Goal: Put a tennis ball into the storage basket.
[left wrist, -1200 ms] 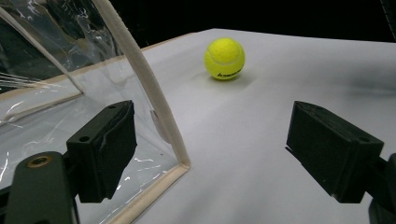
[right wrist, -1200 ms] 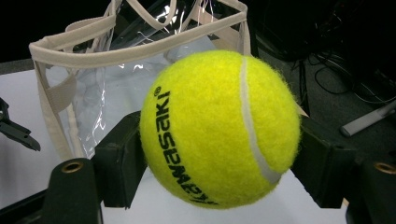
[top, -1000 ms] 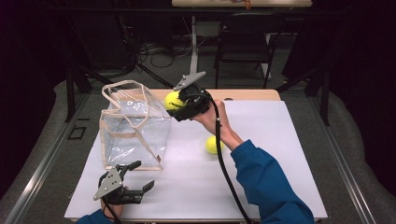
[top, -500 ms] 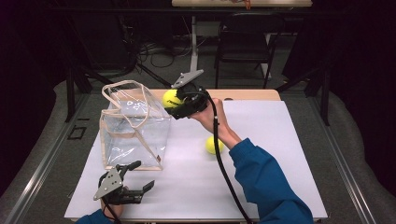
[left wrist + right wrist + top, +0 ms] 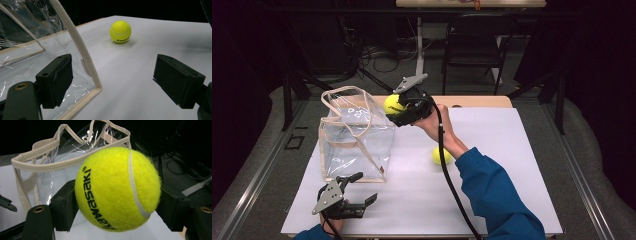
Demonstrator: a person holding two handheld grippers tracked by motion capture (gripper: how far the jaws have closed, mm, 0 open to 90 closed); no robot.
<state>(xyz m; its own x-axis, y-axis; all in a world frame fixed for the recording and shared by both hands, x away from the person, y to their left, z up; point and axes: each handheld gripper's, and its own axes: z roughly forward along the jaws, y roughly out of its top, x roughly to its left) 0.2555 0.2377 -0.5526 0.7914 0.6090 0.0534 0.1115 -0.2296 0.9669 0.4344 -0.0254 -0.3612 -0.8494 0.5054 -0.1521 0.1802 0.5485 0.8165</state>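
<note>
A: Carrying step, by the look of it. Right tool (image 5: 398,107) clamped on a tennis ball (image 5: 392,104), held up off the table (image 5: 522,150), just beside the near rim of the clear bag (image 5: 354,135) and about level with it.

B: Agreed. Seen from the right gripper view, pads pressed on both sides of the tennis ball (image 5: 117,188), bag mouth (image 5: 72,157) straight behind it. Not yet over the opening, though.

A: Next move, probably: carry across until squarely above the mouth, clear of the cream handles (image 5: 343,96), then lower a little and let go. Risk of clipping the trim or a handle and tipping the soft bag.

B: And the left tool (image 5: 353,201)?

A: Low at the near edge of the table, jaws standing wide apart, nothing between them. Aimed past the bag's near corner (image 5: 97,88) toward the second ball (image 5: 120,31).

B: Second ball (image 5: 441,155) lying on the table, right of the bag, partly behind the person's forearm (image 5: 492,190).

A: Any heading on the held ball? Round, so no long axis to speak of. Printed lettering (image 5: 96,202) running downward on the side facing the right tool's camera, white seam curving down to its right.

B: Bag upright, mouth upward, long side running away from the person.
</note>
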